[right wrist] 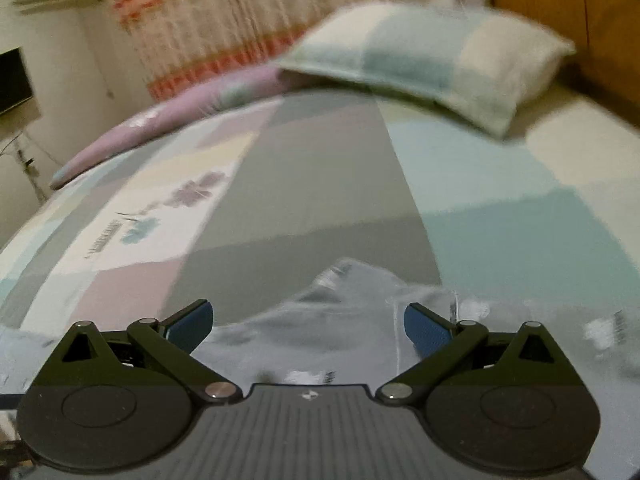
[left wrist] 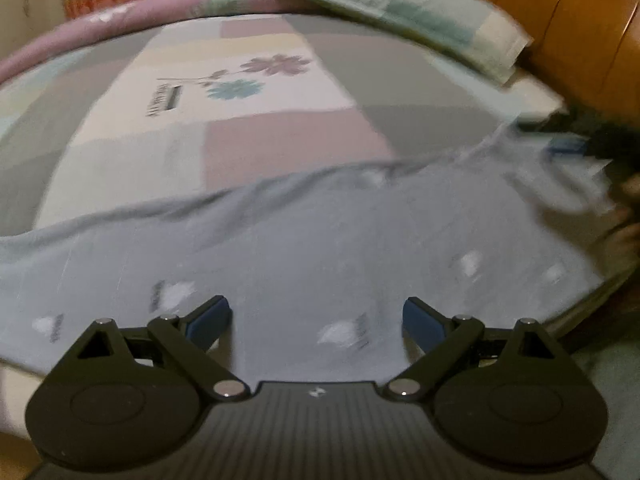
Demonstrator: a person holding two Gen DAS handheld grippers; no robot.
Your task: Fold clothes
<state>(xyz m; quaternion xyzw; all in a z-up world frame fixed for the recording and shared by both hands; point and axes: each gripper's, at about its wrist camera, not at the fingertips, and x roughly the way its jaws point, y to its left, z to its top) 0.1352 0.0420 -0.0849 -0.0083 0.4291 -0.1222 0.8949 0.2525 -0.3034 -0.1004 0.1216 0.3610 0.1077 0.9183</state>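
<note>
A pale blue garment [left wrist: 320, 240] with small white prints lies spread across the near side of the bed. In the left wrist view my left gripper [left wrist: 316, 322] hovers over its near part, open, with nothing between the blue pads [left wrist: 210, 322]. At the right edge of that view the right gripper's blue pad [left wrist: 566, 146] shows beside the garment's far end, blurred. In the right wrist view my right gripper [right wrist: 308, 326] stands open above a rumpled part of the garment [right wrist: 320, 320], its pads apart and empty.
The bed carries a patchwork sheet [left wrist: 248, 92] with a flower print. A checked pillow [right wrist: 432, 60] lies at the head, against a wooden headboard [right wrist: 560, 4]. A folded purple quilt [right wrist: 160, 124] runs along the far side under a curtain [right wrist: 240, 12]. A hand [left wrist: 628, 232] shows at the right edge.
</note>
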